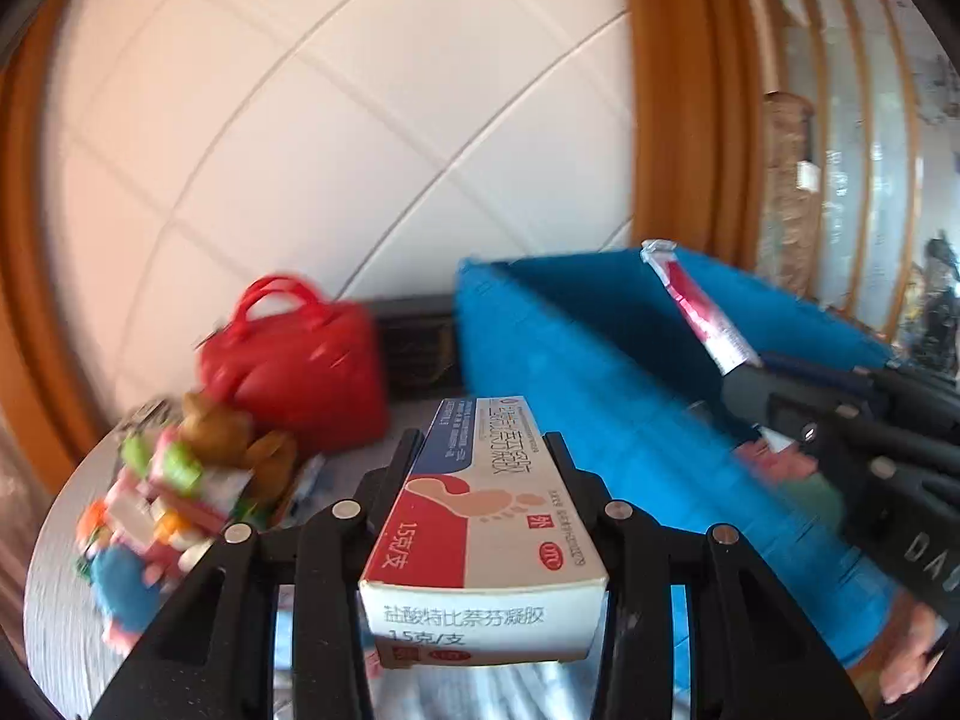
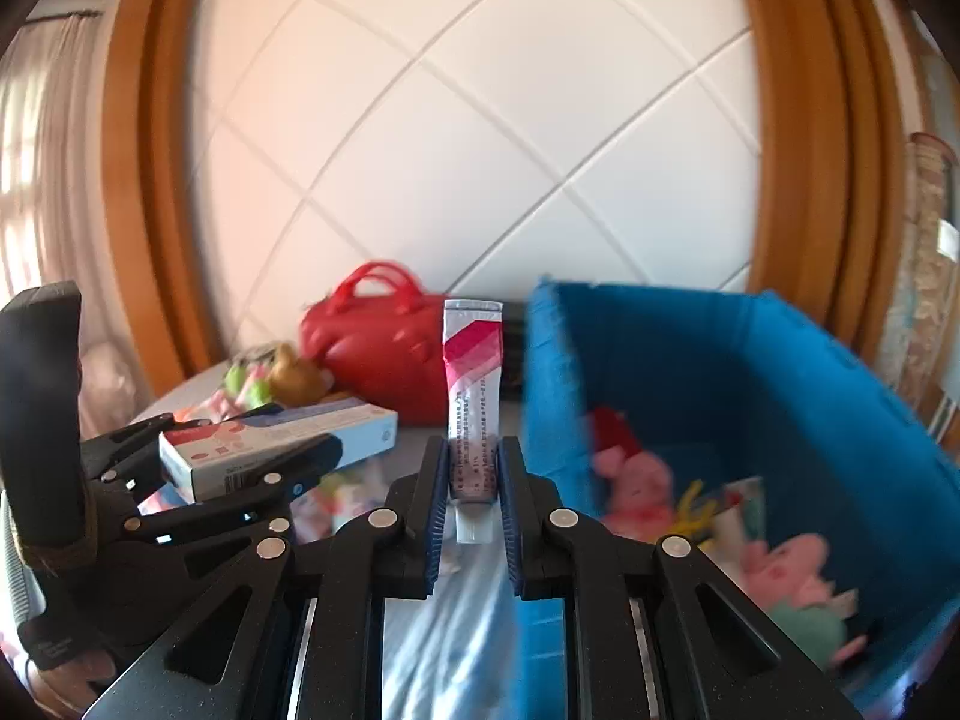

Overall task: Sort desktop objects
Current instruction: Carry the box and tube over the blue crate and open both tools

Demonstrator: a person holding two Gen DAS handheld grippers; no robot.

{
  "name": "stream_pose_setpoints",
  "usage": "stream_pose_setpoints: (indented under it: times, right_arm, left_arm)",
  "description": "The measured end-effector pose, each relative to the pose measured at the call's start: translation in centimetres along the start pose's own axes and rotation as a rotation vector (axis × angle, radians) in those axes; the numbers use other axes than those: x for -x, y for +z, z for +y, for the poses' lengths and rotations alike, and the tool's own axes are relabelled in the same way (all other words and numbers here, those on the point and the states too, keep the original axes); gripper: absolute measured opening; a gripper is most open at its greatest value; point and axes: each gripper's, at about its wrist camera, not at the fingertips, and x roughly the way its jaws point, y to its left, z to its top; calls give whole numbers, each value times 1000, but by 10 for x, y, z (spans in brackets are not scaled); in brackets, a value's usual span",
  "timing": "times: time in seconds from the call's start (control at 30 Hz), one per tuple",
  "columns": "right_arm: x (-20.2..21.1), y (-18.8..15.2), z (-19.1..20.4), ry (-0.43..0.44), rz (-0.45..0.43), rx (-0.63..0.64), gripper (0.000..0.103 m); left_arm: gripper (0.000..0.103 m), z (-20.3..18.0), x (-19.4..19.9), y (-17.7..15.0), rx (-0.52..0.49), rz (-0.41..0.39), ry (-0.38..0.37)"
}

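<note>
My left gripper (image 1: pixel 483 441) is shut on a red, white and blue medicine box (image 1: pixel 489 504) with a foot print on its top, held up off the table. From the right wrist view the same box (image 2: pixel 276 438) shows at the left, clamped in the left gripper (image 2: pixel 300 450). My right gripper (image 2: pixel 474 447) is shut on a white and pink ointment tube (image 2: pixel 471 396) that stands upright between the fingers, cap end down. In the left wrist view that tube (image 1: pixel 696 306) points up above the blue bin (image 1: pixel 600 396).
The blue bin (image 2: pixel 780 372) at the right holds pink plush toys (image 2: pixel 636 486). A red handbag (image 2: pixel 384 354) stands at the back by the tiled wall. A brown teddy bear (image 1: pixel 222 426) and colourful toys (image 1: pixel 156 510) lie on the table's left side.
</note>
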Motion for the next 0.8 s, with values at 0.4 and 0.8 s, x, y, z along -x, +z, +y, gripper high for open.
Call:
stream_pose_setpoints:
  times: [0.4, 0.8]
  right_arm:
    - [8, 0, -142, -234, 64, 46, 16]
    - [-22, -43, -243, -230, 268, 40, 16]
  left_arm:
    - [39, -139, -73, 63, -116, 241, -209]
    - [39, -215, -139, 40, -231, 525, -189]
